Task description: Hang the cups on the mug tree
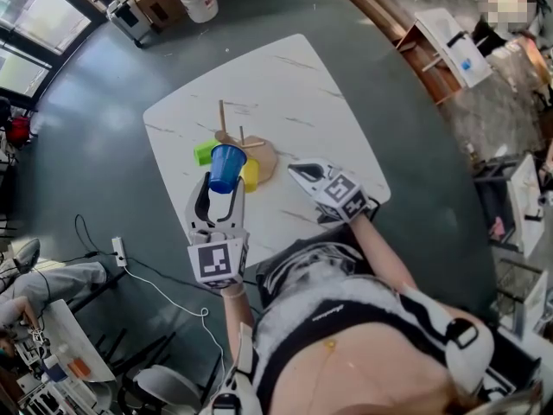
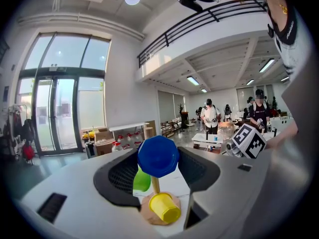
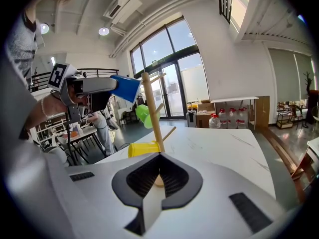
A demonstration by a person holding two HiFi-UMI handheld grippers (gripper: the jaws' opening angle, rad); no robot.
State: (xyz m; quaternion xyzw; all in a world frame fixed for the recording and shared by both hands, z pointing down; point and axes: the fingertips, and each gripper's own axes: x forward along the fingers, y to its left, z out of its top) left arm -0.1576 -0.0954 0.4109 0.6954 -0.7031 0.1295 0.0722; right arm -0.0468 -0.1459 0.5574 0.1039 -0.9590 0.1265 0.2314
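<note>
Blue cup [image 1: 226, 167] gripped by the left claw [image 1: 223, 188] close beside the top of the mug tree [image 1: 223, 119].

The left claw's jaws are spread wide around the blue cup and pinch its sides; in the left gripper view the cup's flat bottom faces the camera, and in the right gripper view it sits level with the upper end of the wooden post. A green cup [image 1: 204, 151] hangs off a peg partway up the post. A yellow cup [image 1: 251, 175] lies sideways low by the round wooden base, and I cannot tell if a peg carries it. The right claw [image 1: 298, 172] is low over the white table [image 1: 285, 85], just beside the base, with its jaws pressed together and nothing between them.
</note>
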